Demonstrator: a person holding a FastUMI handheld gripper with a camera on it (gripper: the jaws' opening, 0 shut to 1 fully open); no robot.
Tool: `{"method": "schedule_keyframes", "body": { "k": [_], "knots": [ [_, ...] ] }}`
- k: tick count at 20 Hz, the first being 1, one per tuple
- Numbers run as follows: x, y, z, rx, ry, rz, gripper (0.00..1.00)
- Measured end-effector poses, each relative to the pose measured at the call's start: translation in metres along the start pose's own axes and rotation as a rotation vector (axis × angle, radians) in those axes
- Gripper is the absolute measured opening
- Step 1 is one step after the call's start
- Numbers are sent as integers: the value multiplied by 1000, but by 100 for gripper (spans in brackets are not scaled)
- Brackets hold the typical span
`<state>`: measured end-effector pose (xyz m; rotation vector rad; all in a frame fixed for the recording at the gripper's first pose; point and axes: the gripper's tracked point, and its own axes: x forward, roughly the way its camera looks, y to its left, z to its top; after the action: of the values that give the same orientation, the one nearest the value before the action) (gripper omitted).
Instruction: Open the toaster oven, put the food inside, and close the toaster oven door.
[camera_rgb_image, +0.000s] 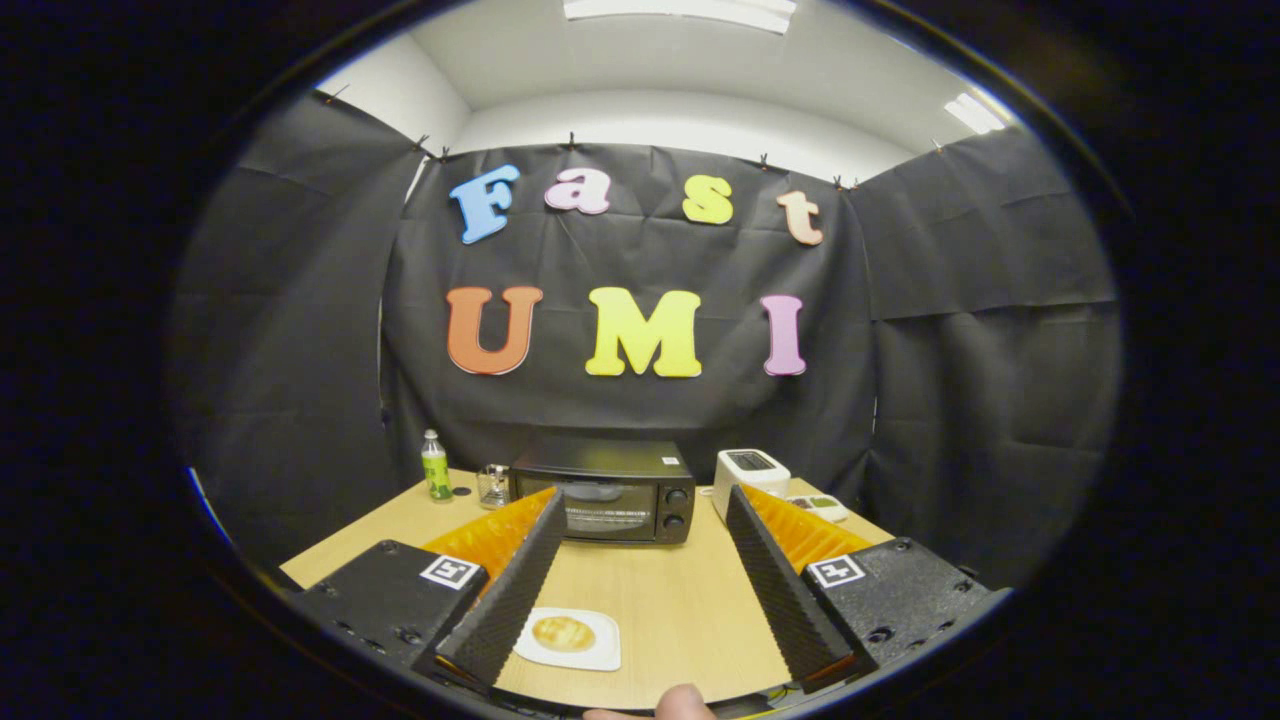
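Observation:
A black toaster oven (606, 490) stands at the far side of the wooden table (680, 590), door shut, two knobs on its right. A round golden piece of food (563, 632) lies on a small white plate (598, 655) on the near part of the table, close beside the left finger. My gripper (643, 505) is held above the table, open wide, with nothing between its fingers. The fingertips point toward the oven, which lies well beyond them.
A green bottle (435, 466) and a small glass jar (492, 485) stand left of the oven. A white toaster (751, 474) and a small white device (820, 506) sit to its right. A fingertip (684, 700) of a person's hand shows near the gripper's base.

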<state>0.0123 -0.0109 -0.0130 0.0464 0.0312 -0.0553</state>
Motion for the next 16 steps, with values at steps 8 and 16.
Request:
{"method": "schedule_keyframes", "body": {
  "k": [8, 16],
  "knots": [
    [18, 8, -8, 21, 10, 15, 100],
    [54, 15, -5, 40, 0, 34, 100]
  ]
}}
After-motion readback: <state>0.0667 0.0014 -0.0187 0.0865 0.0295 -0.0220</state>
